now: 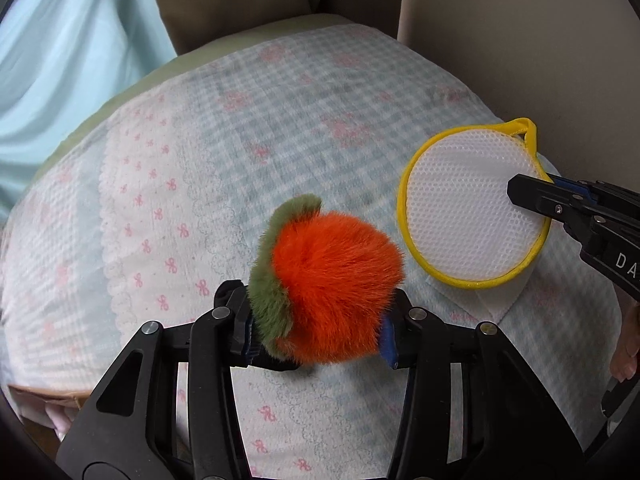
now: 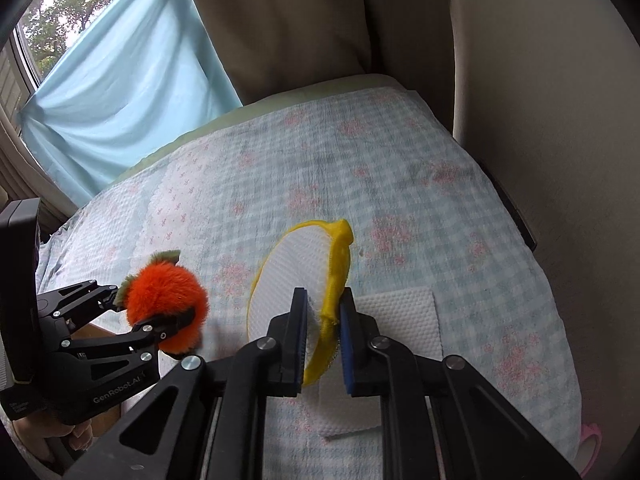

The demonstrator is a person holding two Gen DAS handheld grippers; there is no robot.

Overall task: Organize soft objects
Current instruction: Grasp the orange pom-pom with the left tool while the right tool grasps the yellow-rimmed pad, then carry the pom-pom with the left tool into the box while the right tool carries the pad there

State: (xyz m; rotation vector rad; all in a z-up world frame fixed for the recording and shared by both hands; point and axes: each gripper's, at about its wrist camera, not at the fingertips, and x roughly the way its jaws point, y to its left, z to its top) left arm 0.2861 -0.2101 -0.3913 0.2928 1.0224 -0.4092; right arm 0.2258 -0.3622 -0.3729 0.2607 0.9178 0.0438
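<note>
My left gripper [image 1: 316, 320] is shut on a fluffy orange ball with a green furry leaf [image 1: 332, 280], lifted above the checked quilt [image 1: 280, 120]. From the right wrist view the same orange ball [image 2: 164, 300] hangs at lower left in the left gripper [image 2: 160, 312]. My right gripper [image 2: 324, 328] is shut on the yellow rim of a round white mesh pad [image 2: 296, 276], held on edge over the quilt [image 2: 400, 180]. In the left wrist view that mesh pad [image 1: 468, 208] faces the camera at right, with the right gripper [image 1: 520, 196] clamped on its right side.
A white paper towel [image 2: 404, 316] lies on the quilt under the mesh pad. Beige cushions [image 2: 320, 20] back the seat, and a beige armrest [image 2: 540, 100] rises at right. A light blue cloth [image 2: 120, 100] hangs at left by a window. A hand [image 1: 628, 344] shows at the right edge.
</note>
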